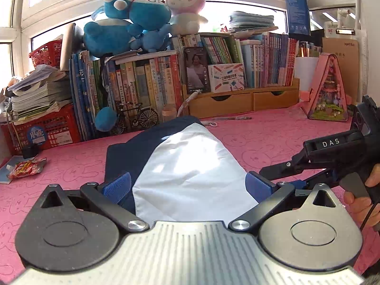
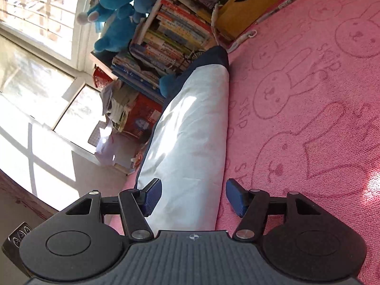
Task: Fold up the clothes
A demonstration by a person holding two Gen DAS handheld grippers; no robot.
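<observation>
A white and navy garment (image 1: 190,166) lies folded lengthwise in a long strip on the pink bunny-print table cover (image 1: 261,137). My left gripper (image 1: 187,187) is open, its blue pads either side of the garment's near end. My right gripper (image 2: 193,198) is open and rolled on its side, its pads either side of the same near end of the garment (image 2: 194,128). The right gripper's body (image 1: 332,156) shows at the right of the left wrist view, close beside the left one, held by a hand (image 1: 358,201).
Rows of books (image 1: 147,83) and a wooden drawer shelf (image 1: 239,99) line the back of the table. Blue and pink plush toys (image 1: 133,23) sit on top. A red basket (image 1: 42,128) with papers stands at left. A snack packet (image 1: 26,168), a pen (image 1: 230,118) and a pink triangular model (image 1: 329,90) lie around.
</observation>
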